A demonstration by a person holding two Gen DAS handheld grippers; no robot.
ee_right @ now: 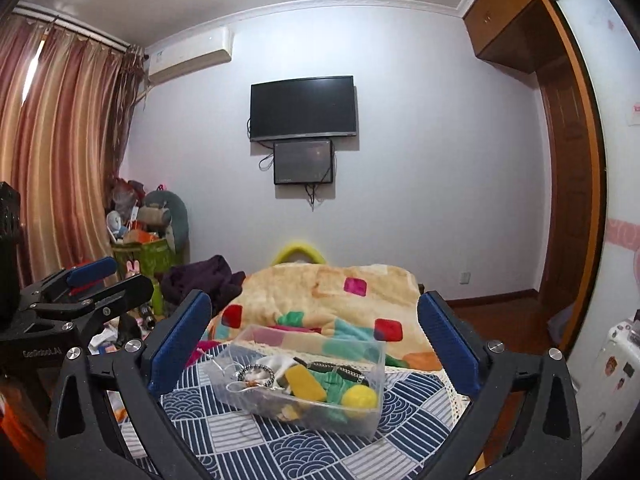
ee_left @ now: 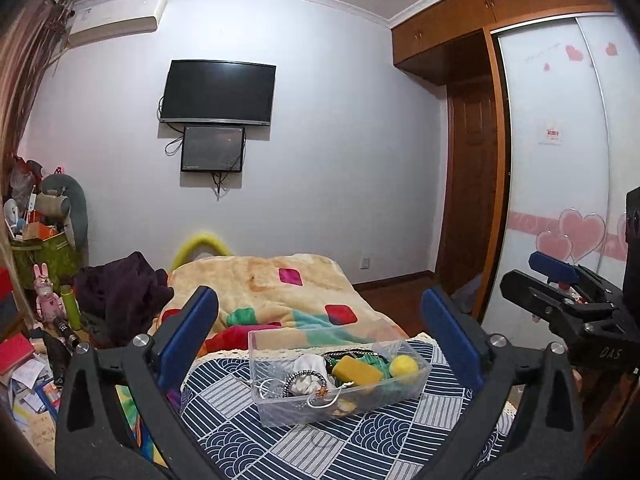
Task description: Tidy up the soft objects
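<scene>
A clear plastic bin (ee_left: pixel 280 412) (ee_right: pixel 374 412) sits on a blue patterned cloth (ee_left: pixel 360 440) (ee_right: pixel 280 448). It holds a yellow sponge (ee_left: pixel 356 372) (ee_right: pixel 306 386), a yellow pompom ball (ee_left: pixel 404 366) (ee_right: pixel 359 397), a white cloth (ee_left: pixel 310 366) (ee_right: pixel 272 362), green fabric (ee_right: pixel 334 382), bracelets and a metal hook. My left gripper (ee_left: pixel 320 344) is open and empty, above and in front of the bin. My right gripper (ee_right: pixel 316 344) is open and empty, likewise in front of the bin. Each gripper shows in the other's view (ee_left: pixel 568 292) (ee_right: pixel 92 284).
A bed with a colourful blanket (ee_left: pixel 280 292) (ee_right: pixel 332 300) lies behind the cloth. Dark clothes (ee_left: pixel 120 292) and a cluttered green basket (ee_left: pixel 44 252) stand at the left. A wardrobe (ee_left: pixel 560 160) and a door (ee_left: pixel 472 200) are at the right. A TV (ee_left: pixel 218 92) hangs on the far wall.
</scene>
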